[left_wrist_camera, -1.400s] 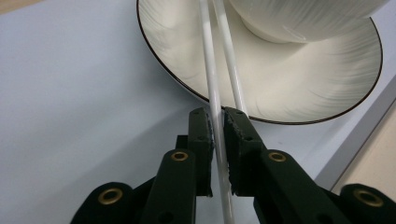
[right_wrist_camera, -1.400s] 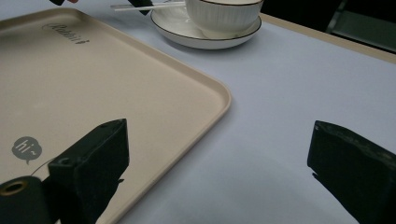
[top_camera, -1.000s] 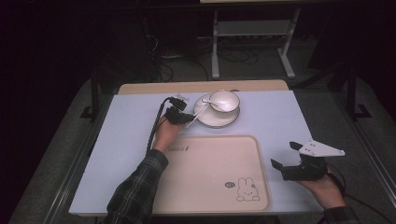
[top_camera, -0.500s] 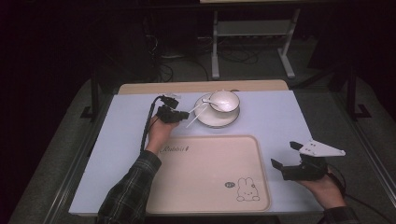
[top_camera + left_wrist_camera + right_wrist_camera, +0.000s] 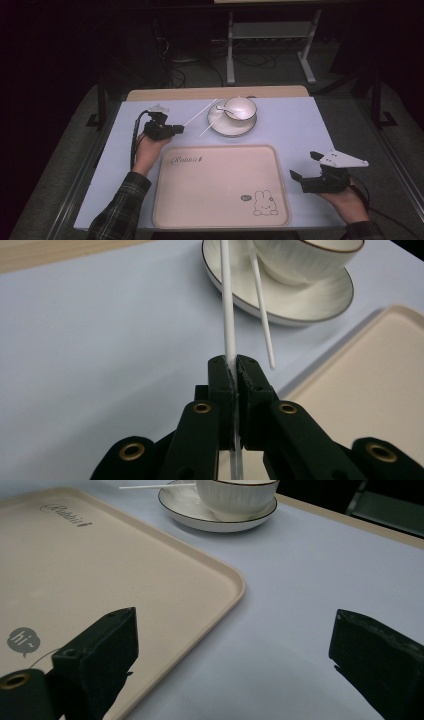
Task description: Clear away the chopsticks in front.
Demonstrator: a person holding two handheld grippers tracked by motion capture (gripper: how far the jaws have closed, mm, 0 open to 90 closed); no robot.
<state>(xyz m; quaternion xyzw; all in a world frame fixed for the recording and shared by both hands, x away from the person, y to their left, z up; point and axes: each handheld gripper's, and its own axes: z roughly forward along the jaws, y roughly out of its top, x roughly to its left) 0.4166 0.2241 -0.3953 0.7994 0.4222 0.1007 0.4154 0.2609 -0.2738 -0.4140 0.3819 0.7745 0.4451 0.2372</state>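
Gripping one white chopstick in the left tongs, pads pinched tight on its near end, far end reaching over the saucer rim. Lying just beside it, a second chopstick, one end resting on that saucer, the other hanging above the table. Sitting on the saucer, a white bowl with a spoon in it. Resting spread wide and empty, the right tongs, just off the right edge of the beige tray, well apart from the dishes.
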